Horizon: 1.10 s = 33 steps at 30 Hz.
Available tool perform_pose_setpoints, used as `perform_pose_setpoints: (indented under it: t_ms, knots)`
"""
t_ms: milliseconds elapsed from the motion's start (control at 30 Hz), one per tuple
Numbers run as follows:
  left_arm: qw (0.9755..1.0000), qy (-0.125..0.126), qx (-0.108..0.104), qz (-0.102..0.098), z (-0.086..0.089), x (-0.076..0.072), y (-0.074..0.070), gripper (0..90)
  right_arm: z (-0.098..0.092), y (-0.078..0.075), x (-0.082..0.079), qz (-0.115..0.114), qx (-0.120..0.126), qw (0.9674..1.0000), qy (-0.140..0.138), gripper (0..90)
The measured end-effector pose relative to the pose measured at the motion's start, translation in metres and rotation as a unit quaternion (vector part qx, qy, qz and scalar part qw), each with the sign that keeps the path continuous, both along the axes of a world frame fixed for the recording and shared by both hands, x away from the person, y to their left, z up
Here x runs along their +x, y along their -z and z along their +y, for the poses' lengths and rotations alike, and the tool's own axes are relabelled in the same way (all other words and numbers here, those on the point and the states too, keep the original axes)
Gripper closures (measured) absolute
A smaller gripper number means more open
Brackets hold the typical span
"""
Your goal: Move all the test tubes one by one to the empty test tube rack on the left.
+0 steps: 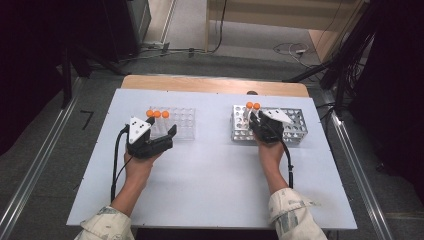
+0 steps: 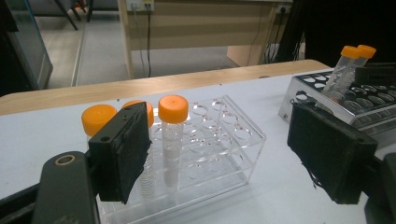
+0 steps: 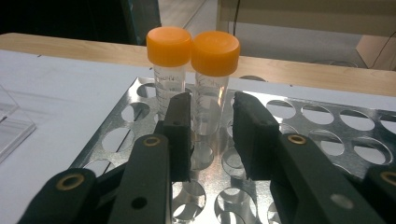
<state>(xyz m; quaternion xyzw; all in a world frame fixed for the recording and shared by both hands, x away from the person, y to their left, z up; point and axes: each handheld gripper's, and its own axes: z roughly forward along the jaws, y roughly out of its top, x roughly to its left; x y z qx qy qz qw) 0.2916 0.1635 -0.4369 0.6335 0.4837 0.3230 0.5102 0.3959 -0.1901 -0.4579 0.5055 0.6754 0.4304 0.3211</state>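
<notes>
- Orange caps mark every tube on the white table (image 1: 210,175): three in the clear plastic rack (image 1: 182,125) on our left, two in the metal rack (image 1: 295,127) on our right.
- Our right gripper (image 3: 211,122) sits over the near left part of the metal rack, with the right-hand tube (image 3: 212,84) of the pair between its jaws.
- Those jaws stand narrow, close on either side of that tube's clear body below the cap; we cannot tell whether the pads press on it yet.
- Just beside it, to the left in the right gripper view, the second tube (image 3: 168,70) stands upright in the next hole, its cap almost touching its neighbour's.
- From the left gripper view, both of these tubes lean a little in the metal rack.
- Our left gripper (image 2: 217,154) has its jaws wide apart and holds nothing.
- It hangs at the near edge of the clear plastic rack, its left pad in front of the middle tube.
- One tube (image 2: 173,140) of the three stands upright between that pad and the bare holes of the rack.
- Both racks lie well apart on the table, each in front of one of our hands.
</notes>
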Motion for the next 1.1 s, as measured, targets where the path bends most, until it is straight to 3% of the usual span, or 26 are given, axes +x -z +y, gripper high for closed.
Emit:
perform_pose_setpoints:
  t_ms: [233, 667, 900, 1100]
  knots:
    - [1.0000, 0.001, 0.000, 0.001, 0.001, 0.000, 0.001, 22.1, 0.002, 0.005, 0.005, 0.004, 0.001, 1.0000, 0.005, 66.3]
    - [1.0000, 0.002, -0.004, 0.001, 0.001, -0.001, 0.001, 22.3, 0.011, 0.004, 0.015, 0.005, -0.021, 0.9998, 0.005, 69.8]
    - [1.0000, 0.003, -0.005, 0.005, 0.001, -0.002, 0.002, 22.4, 0.012, 0.004, 0.015, -0.001, -0.025, 0.9997, 0.005, 71.6]
    - [1.0000, 0.004, -0.007, 0.005, 0.001, -0.001, 0.002, 22.4, 0.010, -0.003, 0.011, -0.019, -0.014, 0.9997, 0.005, 71.8]
